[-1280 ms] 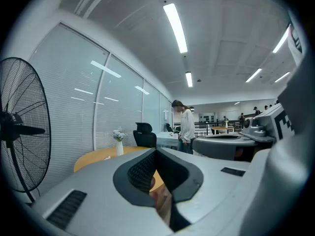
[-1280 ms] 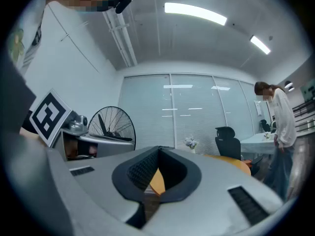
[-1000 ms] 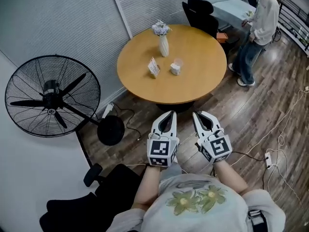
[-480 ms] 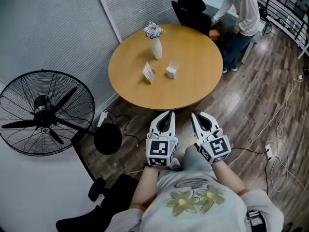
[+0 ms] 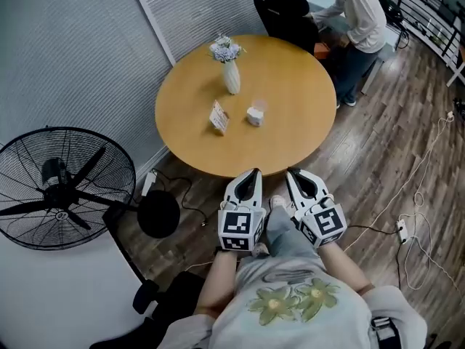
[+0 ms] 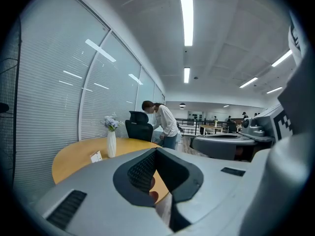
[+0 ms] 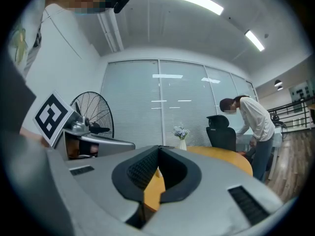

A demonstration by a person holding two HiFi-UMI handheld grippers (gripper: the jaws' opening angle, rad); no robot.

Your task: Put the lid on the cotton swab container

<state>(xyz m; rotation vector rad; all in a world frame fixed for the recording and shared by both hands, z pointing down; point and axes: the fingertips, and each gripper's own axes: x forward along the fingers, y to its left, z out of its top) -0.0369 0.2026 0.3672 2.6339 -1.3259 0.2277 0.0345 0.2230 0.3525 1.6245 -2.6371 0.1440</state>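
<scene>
Looking down from the head view, we've got the left gripper (image 5: 252, 173) and the right gripper (image 5: 292, 173) side by side just short of the round wooden desk (image 5: 290, 137), both pinched closed with nothing in them. Out toward the middle of that desk sits the cotton swab container (image 5: 254, 114), small and pale, well apart from both grippers. Its lid I cannot pick out separately from up here.

Count it up: one container, one white vase (image 5: 231, 77) of flowers, one card stand (image 5: 218, 117), one fan (image 5: 62, 187) on the floor, and one person (image 5: 361, 13) beyond the desk.

Over to the left gripper view: the fingers (image 6: 142, 171) meet at the tips, empty, with the vase and card stand ahead and the container not in sight.

Right gripper view, same story: fingers (image 7: 142, 168) together on nothing, vase in the distance.

My read is that the container is light, stiff, slick plastic, likely to skid or tip on that smooth top. So steady its body with one gripper and pinch the lid by its rim with the other.
</scene>
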